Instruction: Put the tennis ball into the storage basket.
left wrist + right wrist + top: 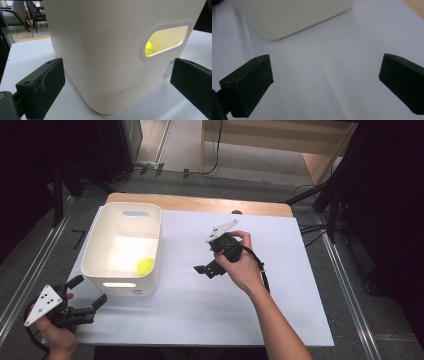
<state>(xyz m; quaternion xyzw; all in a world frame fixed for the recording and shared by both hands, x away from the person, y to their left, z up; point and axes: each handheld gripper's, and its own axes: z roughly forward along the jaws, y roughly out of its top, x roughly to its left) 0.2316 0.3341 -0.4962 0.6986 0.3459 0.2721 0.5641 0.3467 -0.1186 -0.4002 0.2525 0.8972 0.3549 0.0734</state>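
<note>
One bin [122, 251] noted, white, upright on the white sheet [200, 300], toward its left half; two handle slots counted, one in the far wall, one in the near wall. One ball [145, 266] noted, yellow-green, lying inside the bin at its near right corner, also seen through the near slot in the left gripper view [148, 48]. Two grippers counted. Left gripper [90, 294] held off the bin's near left corner, just beside it, jaws spread wide and empty, pointed at the bin's corner [105, 75]; no contact seen. Right gripper [204, 269] held right of the bin, near it, over bare sheet, tipped downward; jaws spread wide and empty, with the bin's rounded corner [287, 17] beyond them. One wooden table edge [200, 202] visible beyond the bin, past the sheet's far border.
</note>
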